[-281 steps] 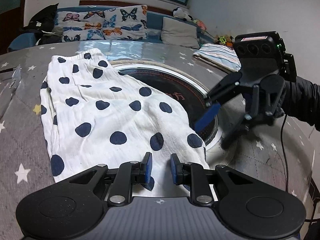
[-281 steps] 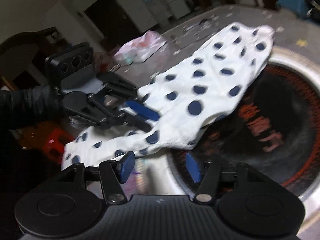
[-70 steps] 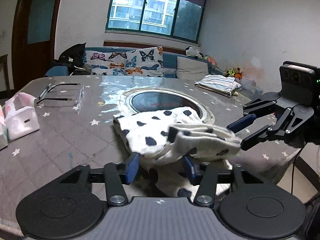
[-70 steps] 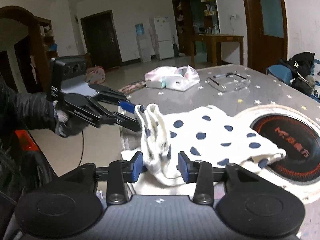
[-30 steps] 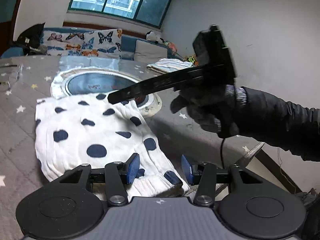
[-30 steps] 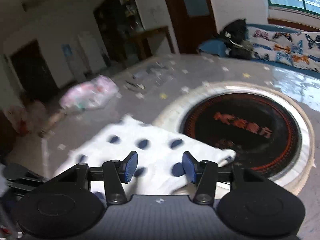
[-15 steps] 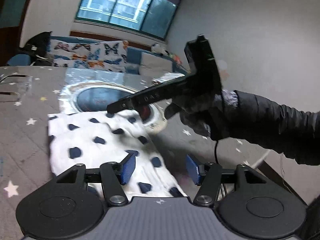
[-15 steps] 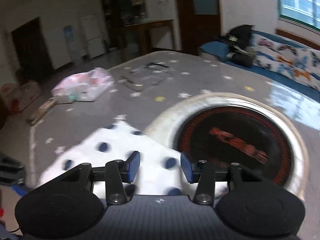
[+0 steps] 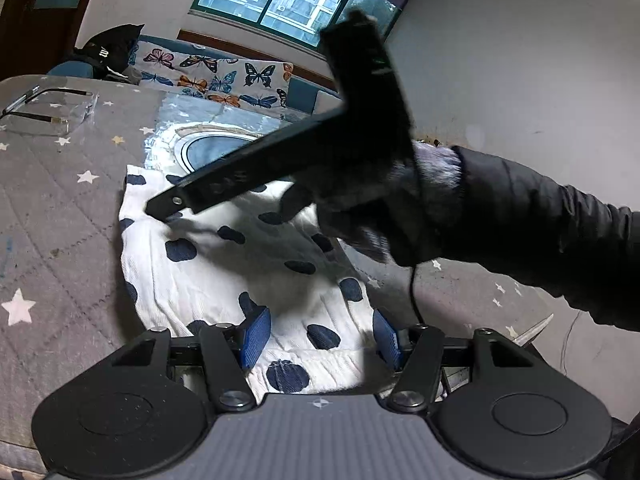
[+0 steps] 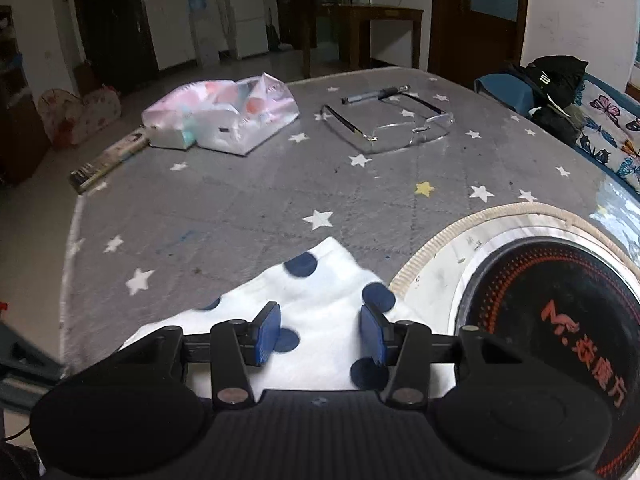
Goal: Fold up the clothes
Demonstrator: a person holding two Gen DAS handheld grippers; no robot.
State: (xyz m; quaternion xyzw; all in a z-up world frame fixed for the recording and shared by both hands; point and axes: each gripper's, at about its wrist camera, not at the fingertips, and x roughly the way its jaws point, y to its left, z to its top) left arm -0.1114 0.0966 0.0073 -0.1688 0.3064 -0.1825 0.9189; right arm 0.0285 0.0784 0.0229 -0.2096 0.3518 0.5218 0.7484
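So the polka-dot garment lies folded flat on the bench near its front edge, beside the round inset. Left gripper fingers just opened, astride the near hem w/o gripping; right gripper half-open, empty, prob. smoothing the far corner.

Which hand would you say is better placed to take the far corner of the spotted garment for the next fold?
Right, probably: the right tongs reach the spotted garment's far corner, jaws apart, while the left tongs sit open over its near hem.
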